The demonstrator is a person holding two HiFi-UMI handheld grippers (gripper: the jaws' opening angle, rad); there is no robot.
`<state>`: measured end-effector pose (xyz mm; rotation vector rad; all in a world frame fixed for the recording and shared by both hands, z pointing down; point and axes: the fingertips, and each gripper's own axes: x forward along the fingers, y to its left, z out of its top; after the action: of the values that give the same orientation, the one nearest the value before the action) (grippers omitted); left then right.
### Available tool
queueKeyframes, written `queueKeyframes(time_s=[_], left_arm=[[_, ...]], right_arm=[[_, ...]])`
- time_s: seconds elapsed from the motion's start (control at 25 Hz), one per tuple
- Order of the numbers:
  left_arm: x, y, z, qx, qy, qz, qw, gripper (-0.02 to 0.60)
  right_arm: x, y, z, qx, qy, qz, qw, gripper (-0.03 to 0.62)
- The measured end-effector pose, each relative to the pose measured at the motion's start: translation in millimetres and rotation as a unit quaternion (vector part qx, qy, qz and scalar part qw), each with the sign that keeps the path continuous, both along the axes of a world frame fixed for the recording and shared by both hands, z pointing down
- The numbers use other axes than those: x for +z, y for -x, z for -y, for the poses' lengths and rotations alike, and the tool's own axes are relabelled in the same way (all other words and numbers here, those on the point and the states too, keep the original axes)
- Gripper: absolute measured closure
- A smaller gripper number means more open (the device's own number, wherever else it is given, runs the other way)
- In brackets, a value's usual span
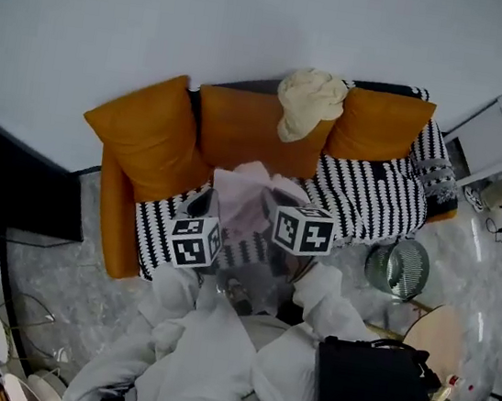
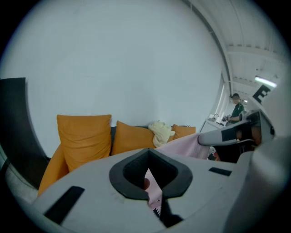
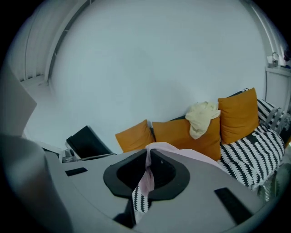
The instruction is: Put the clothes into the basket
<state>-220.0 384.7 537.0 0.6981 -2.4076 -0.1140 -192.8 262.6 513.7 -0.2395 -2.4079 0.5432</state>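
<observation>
Head view: pink garment [image 1: 247, 202] axis L-R

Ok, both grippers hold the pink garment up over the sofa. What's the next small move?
Probably carry it rightward toward the round basket on the floor, grip kept shut: left gripper and right gripper each pinch the pink garment, which hangs above the sofa, not the basket.
</observation>
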Motion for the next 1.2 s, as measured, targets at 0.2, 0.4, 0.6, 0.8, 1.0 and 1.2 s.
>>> queueKeyframes(time_s=[0.2, 0.4, 0.6, 0.8, 1.0, 1.2], left_arm=[[-15.9, -10.4, 77.2, 0.068, 0.001, 0.018, 0.9975, 0.581], [-24.2, -32.8, 143.9, 0.114, 0.003, 0.019, 0.9933, 0.581], [-31.0, -67.1, 228.1, 0.170, 0.004, 0.027, 0.9852, 0.581], [-35.3, -100.2, 316.1, 0.215, -0.005, 0.030, 0.9762, 0.581], [-37.1, -134.5, 400.2, 0.250, -0.009, 0.036, 0.9676, 0.581], [-38.6, -163.5, 471.1, 0.277, -0.011, 0.039, 0.9602, 0.581]], right_arm=[[-13.2, -30.0, 69.8, 0.059, -0.003, 0.012, 0.998, 0.556], [-17.4, -70.3, 132.5, 0.107, 0.002, 0.011, 0.994, 0.556], [-18.7, -113.8, 203.7, 0.150, 0.010, 0.010, 0.989, 0.556], [-22.8, -148.8, 269.0, 0.181, 0.013, 0.014, 0.983, 0.557], [-28.7, -182.7, 339.3, 0.203, 0.010, 0.026, 0.979, 0.557], [-33.4, -211.5, 407.9, 0.232, 0.004, 0.035, 0.972, 0.557]])
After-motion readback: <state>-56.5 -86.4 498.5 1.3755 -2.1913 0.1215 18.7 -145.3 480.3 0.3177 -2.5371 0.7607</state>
